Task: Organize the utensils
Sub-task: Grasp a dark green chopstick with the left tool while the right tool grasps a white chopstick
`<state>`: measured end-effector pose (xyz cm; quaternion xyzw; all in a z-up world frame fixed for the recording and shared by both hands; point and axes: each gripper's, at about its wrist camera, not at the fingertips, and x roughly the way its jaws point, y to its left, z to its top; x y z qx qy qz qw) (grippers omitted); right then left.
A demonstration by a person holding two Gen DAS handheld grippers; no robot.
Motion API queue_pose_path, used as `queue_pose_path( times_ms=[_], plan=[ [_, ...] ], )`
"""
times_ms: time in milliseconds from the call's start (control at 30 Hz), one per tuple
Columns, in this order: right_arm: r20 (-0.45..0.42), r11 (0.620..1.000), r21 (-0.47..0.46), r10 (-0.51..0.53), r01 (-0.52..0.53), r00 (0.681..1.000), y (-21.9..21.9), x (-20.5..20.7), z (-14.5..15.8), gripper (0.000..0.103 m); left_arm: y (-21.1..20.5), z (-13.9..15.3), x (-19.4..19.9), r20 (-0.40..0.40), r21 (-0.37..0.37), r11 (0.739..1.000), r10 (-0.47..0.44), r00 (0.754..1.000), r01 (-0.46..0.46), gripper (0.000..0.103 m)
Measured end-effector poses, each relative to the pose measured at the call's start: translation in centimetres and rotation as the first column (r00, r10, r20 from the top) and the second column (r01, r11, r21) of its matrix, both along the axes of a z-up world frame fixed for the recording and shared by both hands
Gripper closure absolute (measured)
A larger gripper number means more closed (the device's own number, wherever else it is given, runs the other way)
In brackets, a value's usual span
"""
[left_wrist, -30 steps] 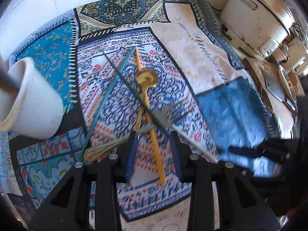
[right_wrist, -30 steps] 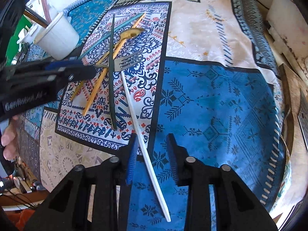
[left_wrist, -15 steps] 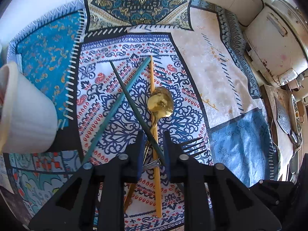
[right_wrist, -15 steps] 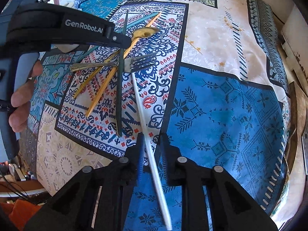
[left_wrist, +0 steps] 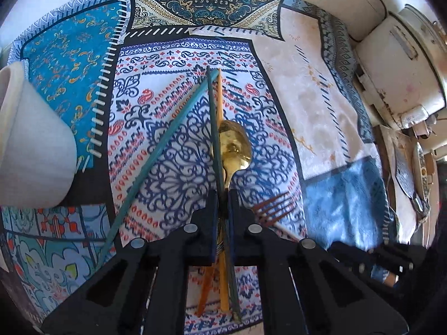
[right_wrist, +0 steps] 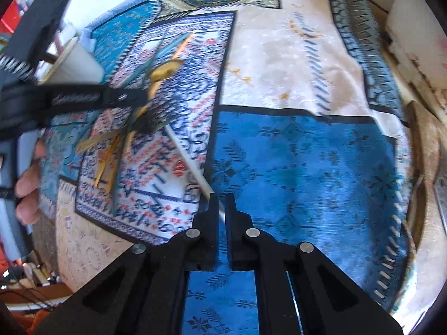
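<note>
The left gripper (left_wrist: 222, 201) pinched the dark green chopstick (left_wrist: 213, 128) beside the gold spoon (left_wrist: 233, 146), right of the white cup (left_wrist: 33, 150). Farther right, the right gripper (right_wrist: 221, 203) clamped the white chopstick (right_wrist: 192, 167), likely both bound for the cup.

Bright daylight, crisp shadows; strong fisheye bending with dark corners; right-wrist view motion-blurred, left-wrist view mostly sharp
</note>
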<state>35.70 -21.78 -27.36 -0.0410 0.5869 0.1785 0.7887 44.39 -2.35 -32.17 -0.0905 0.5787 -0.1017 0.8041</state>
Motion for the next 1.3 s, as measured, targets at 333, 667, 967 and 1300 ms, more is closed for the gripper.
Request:
queue_pose_path(
  times_ms=[333,667,967,1300],
  plan=[
    [-0.017,0.998,0.033,0.060,-0.060,0.998,-0.9,0.0,1.0,0.087,1.1,1.3,-2.7,0.003,-0.027,0.999,-0.042,0.999,0.042,0.099],
    [0.017,0.981,-0.064,0.186,-0.184,0.982,4.0,0.4,-0.2,0.086,1.1,0.9,-2.8,-0.019,-0.041,0.998,-0.054,0.998,0.053,0.099],
    [0.047,0.990,-0.066,0.129,-0.126,0.991,5.8,2.1,-1.2,0.093,0.2,0.4,-2.2,-0.035,-0.007,0.996,-0.089,0.995,0.089,0.099],
    [-0.001,0.999,-0.015,0.031,-0.031,1.000,4.0,2.6,-1.2,0.093,0.0,0.6,-2.3,-0.028,-0.014,0.993,-0.119,0.992,0.119,0.099]
  ],
)
